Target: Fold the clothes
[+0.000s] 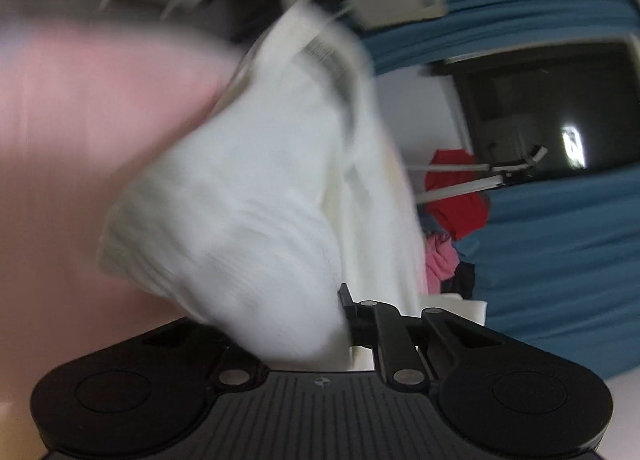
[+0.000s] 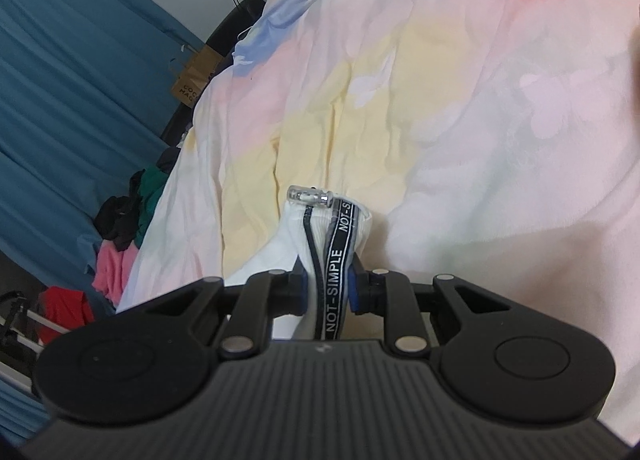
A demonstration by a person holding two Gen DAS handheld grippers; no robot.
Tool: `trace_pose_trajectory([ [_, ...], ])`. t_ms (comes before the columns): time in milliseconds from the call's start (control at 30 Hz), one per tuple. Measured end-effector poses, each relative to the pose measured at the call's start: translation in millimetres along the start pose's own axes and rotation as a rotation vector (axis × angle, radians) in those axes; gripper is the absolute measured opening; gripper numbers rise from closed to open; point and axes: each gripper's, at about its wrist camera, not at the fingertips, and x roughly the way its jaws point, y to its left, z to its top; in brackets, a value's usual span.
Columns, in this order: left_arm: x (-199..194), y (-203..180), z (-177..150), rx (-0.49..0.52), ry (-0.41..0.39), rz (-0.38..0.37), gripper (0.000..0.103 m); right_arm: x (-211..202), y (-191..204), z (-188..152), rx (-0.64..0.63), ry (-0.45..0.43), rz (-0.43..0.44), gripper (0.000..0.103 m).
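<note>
A white ribbed garment (image 1: 256, 220) fills the blurred left wrist view and drapes over my left gripper (image 1: 344, 324); only the right finger (image 1: 350, 302) shows, and the cloth seems caught there. In the right wrist view my right gripper (image 2: 327, 286) is shut on the same white garment (image 2: 340, 228) at its black band printed NOT-SIMPLE, with a clear plastic cord end (image 2: 310, 196) just beyond. The garment hangs above the pastel bedspread (image 2: 440, 100).
Blue curtains (image 2: 60, 80) hang at the left. A pile of red, pink, green and black clothes (image 2: 120, 236) lies by the bed's edge, also in the left wrist view (image 1: 452, 196). A brown paper bag (image 2: 196, 76) and a dark chair stand beyond.
</note>
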Motion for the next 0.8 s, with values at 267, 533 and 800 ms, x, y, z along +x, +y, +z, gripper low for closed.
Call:
trace_pose_trajectory([
  [267,-78.9,19.5,29.0,-0.053,0.089,0.05,0.012,-7.6,-2.4,3.0,0.031,-0.039,-0.018,0.022],
  [533,-58.7,48.5,5.6,-0.063,0.047,0.206,0.012,-29.3,-13.8,6.5,0.079,-0.115,-0.16,0.022],
  [800,-69.2,48.8,16.4,-0.002,0.015,0.118,0.012,-52.7,13.9,13.4,-0.036,-0.213,0.17,0.022],
])
